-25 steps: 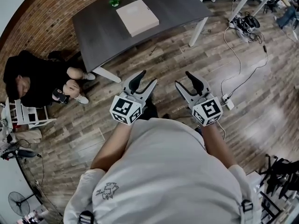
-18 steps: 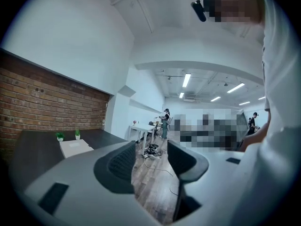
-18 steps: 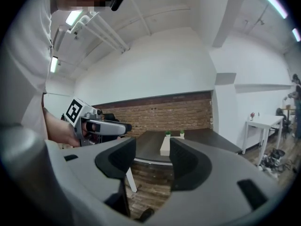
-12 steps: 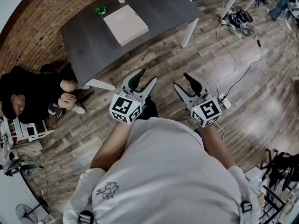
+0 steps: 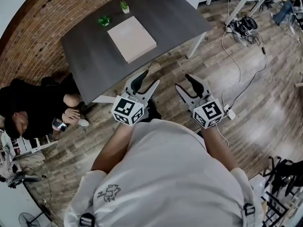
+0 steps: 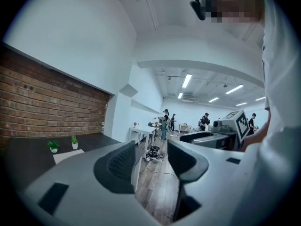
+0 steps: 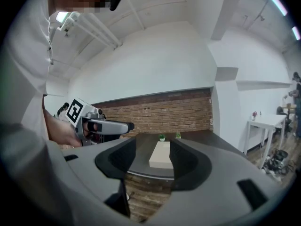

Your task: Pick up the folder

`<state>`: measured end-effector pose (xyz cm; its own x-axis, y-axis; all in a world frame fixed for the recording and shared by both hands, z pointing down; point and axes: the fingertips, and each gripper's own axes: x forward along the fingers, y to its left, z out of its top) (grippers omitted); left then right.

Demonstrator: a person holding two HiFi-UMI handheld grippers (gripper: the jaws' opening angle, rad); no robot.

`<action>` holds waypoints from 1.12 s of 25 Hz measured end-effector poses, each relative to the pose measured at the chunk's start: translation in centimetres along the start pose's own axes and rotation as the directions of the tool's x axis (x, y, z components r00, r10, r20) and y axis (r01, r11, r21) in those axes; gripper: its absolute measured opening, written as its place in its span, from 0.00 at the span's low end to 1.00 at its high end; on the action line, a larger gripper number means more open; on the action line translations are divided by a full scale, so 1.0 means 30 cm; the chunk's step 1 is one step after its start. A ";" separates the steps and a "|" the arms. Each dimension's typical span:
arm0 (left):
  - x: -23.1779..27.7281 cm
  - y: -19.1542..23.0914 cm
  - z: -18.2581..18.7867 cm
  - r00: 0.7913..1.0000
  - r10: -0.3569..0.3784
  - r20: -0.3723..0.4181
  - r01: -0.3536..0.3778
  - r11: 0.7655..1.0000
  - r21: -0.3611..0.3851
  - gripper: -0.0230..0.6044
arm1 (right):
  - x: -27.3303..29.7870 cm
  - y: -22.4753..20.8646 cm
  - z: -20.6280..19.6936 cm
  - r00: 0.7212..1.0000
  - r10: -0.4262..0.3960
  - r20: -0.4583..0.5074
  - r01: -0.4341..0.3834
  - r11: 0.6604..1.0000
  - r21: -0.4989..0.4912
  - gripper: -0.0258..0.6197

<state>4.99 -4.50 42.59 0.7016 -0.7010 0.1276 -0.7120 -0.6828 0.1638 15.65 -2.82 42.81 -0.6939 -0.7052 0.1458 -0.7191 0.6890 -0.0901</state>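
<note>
Nothing of the pick-up is done yet. The folder (image 5: pixel 131 38) is seen lying flat and untouched on the dark surface (image 5: pixel 90 56), with two small potted plants (image 5: pixel 104 21) beyond it at the far edge. The approach, the closing of the jaws and the lift are all judged to be left.

The left tool (image 5: pixel 147 79) is held with its jaws apart and nothing between them. In the left gripper view only wooden floor (image 6: pixel 155 182) is framed between the jaws, and the folder is seen low at the left, off their line. The right tool (image 5: pixel 183 81) is likewise held wide and empty. In the right gripper view the folder is framed between its jaws, but it lies far beyond them, well apart from either pad.

From the head view both tools are seen side by side above the floor, just short of the surface's near edge. The folder lies ahead of them, slightly to the left of the left tool.
</note>
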 end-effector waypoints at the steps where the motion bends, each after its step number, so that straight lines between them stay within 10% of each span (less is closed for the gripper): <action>1: 0.007 0.045 0.017 1.000 0.005 0.003 -0.005 1.000 -0.001 0.39 | 0.046 -0.010 0.017 1.000 0.002 0.004 -0.002 1.000 0.002 0.39; 14: 0.029 0.613 0.139 0.997 0.066 0.025 -0.066 0.998 -0.013 0.39 | 0.629 -0.038 0.130 0.997 0.072 -0.006 -0.072 0.997 -0.011 0.39; 28: -0.044 0.851 0.124 0.987 0.160 0.018 -0.159 0.987 -0.038 0.39 | 0.935 0.028 0.145 0.978 0.205 -0.045 -0.206 0.978 -0.016 0.39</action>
<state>-14.21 -21.77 42.96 0.5783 -0.8046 0.1349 -0.8129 -0.5544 0.1786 -4.57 -22.76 42.53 -0.8242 -0.5407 0.1686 -0.5602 0.8221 -0.1020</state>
